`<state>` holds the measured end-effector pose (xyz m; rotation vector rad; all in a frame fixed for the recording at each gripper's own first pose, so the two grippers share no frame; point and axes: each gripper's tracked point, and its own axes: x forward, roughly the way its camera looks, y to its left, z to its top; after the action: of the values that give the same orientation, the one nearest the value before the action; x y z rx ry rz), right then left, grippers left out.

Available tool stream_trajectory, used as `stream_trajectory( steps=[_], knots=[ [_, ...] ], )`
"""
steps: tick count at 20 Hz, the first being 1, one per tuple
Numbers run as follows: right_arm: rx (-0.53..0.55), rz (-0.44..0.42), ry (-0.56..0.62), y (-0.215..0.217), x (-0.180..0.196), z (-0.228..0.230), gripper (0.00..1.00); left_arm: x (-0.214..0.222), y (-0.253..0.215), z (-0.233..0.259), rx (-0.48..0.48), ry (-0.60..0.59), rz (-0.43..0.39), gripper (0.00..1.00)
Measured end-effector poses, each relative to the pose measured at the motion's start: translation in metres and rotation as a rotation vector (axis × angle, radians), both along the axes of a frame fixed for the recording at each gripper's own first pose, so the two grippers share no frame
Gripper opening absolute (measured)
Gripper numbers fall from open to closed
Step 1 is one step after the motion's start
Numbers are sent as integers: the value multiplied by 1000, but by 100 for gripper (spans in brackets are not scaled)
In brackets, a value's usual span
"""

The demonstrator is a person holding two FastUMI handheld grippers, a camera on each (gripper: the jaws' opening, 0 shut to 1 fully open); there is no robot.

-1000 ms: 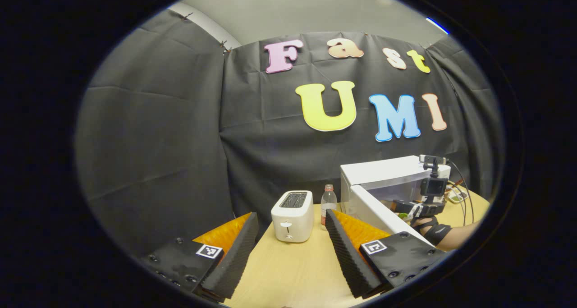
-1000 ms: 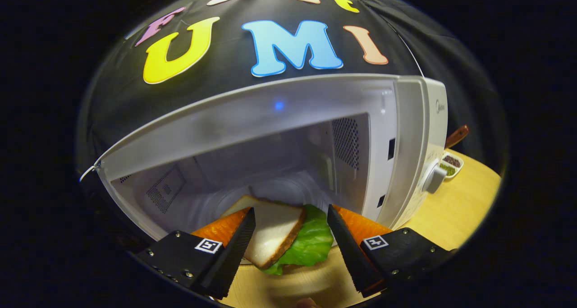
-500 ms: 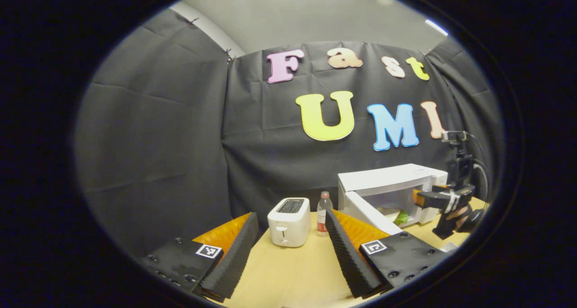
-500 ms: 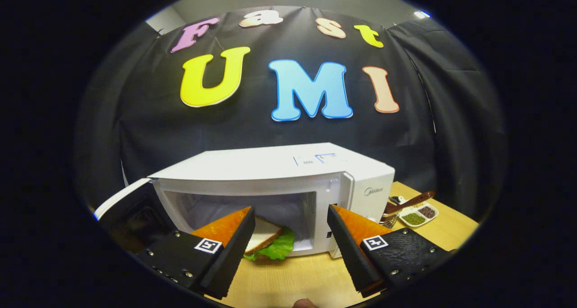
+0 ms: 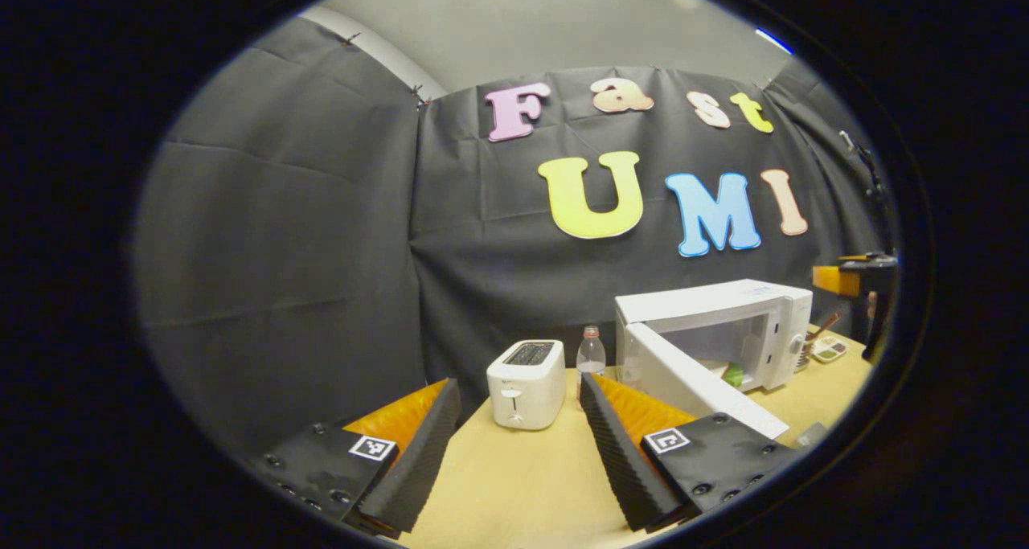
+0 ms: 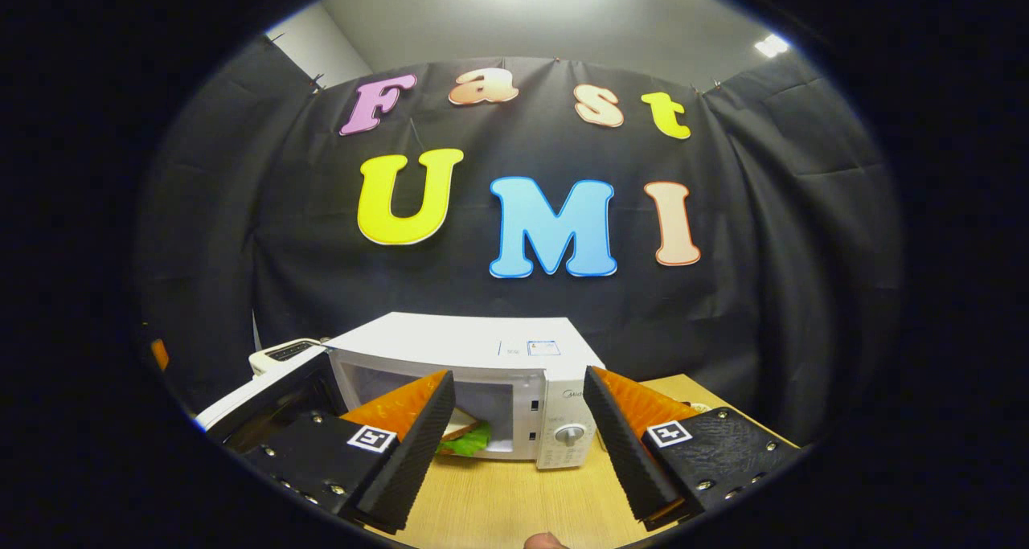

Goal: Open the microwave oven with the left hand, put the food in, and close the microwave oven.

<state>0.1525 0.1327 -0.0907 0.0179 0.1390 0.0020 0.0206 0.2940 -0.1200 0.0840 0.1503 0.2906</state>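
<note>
The white microwave (image 6: 474, 344) stands on the wooden table with its door (image 6: 261, 392) swung open to the left. A sandwich with white bread and green lettuce (image 6: 462, 438) lies inside the cavity. My right gripper (image 6: 518, 440) is open and empty, well back from the microwave's front. In the left gripper view the microwave (image 5: 723, 304) is at the right with its door (image 5: 699, 388) sticking out toward me and the food (image 5: 730, 372) inside. My left gripper (image 5: 518, 444) is open and empty over the table, left of the door. The right gripper (image 5: 852, 280) hangs at the far right edge.
A white toaster (image 5: 526, 384) and a small clear bottle (image 5: 589, 354) stand left of the microwave. A small dish of condiments (image 5: 828, 348) sits to the microwave's right. Bare wooden table (image 5: 522, 485) lies under my left gripper.
The right gripper has let go of the sandwich inside the microwave and pulled back and up, away from the cavity. The left gripper stays open, barely shifted.
</note>
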Motion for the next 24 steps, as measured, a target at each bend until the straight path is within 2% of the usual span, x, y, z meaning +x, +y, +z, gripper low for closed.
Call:
stream_trajectory(
  steps=[1, 3, 5, 6, 9, 12, 13, 19, 24],
  knots=[
    [2, 2, 0, -4, -4, 4, 97, 1, -2, -5, 3, 7, 2, 100],
    [12, 1, -10, -13, -11, 15, 98, -2, -5, -20, 7, 34, 11, 92],
    [3, -4, -38, -18, -16, 22, 97, -7, -17, -37, -21, 62, 3, 93],
    [-5, -5, -43, -21, -21, 23, 97, -9, -22, -43, -31, 74, 0, 90],
    [5, 7, -41, -22, -32, 25, 97, -10, -32, -53, -23, 100, -4, 51],
    [9, 25, -48, -25, -51, 30, 98, -17, -45, -65, -64, 124, 2, 12],
    [15, 27, -54, -26, -57, 31, 98, -18, -51, -70, -79, 143, -11, 7],
    [44, 48, -35, -50, -88, 22, 98, -16, -82, -75, -47, 182, -43, 7],
    [49, 36, -38, -87, -111, 21, 97, -16, -101, -79, -53, 200, -19, 7]
  ],
)
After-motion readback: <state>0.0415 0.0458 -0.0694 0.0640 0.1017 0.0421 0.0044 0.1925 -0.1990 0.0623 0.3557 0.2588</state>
